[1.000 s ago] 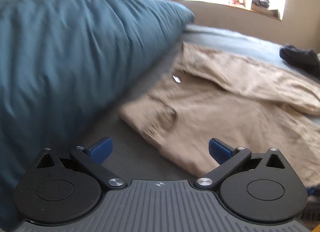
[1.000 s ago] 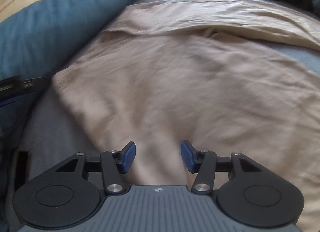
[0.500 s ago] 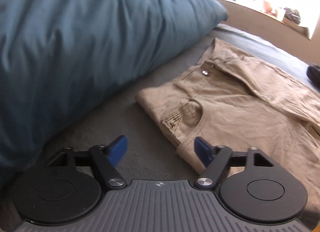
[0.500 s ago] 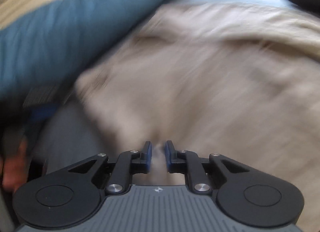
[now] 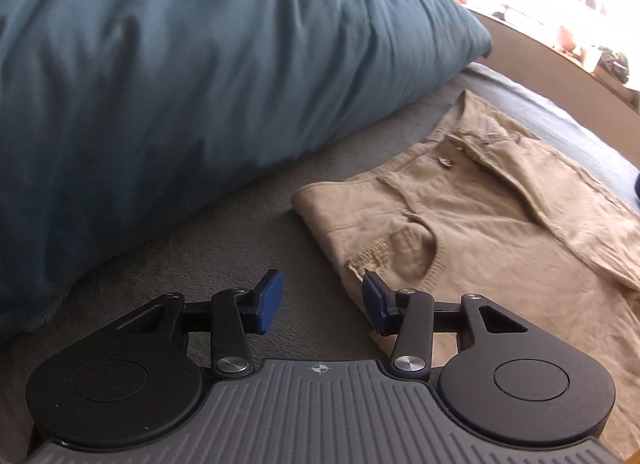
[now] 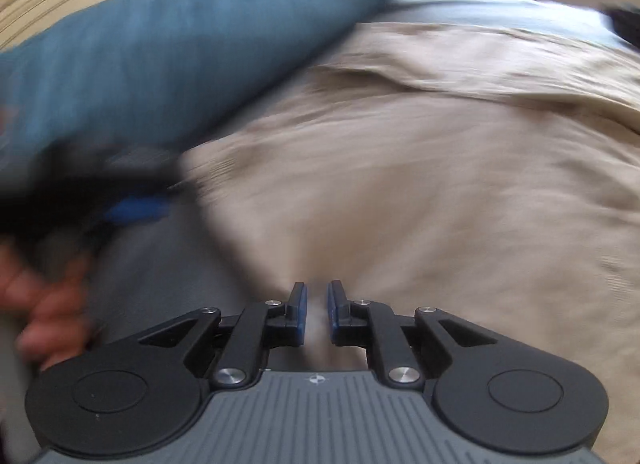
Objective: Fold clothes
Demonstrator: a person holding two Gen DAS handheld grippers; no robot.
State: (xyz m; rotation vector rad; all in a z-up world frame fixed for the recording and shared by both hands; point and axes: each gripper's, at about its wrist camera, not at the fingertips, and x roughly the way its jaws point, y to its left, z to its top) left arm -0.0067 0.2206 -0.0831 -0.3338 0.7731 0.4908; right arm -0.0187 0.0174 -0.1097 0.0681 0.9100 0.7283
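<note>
Trousers (image 5: pixel 480 224), tan and creased, lie flat; right jaws pinch their fabric, left jaws half-closed.

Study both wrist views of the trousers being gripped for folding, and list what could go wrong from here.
1. The left gripper has been closing its jaws at the very edge of the khaki trousers; they may miss the cloth.
2. The right gripper pinches only a small tuck of fabric, which may slip out.
3. The blue pillow lies close beside the waistband and could obstruct the fold.
</note>
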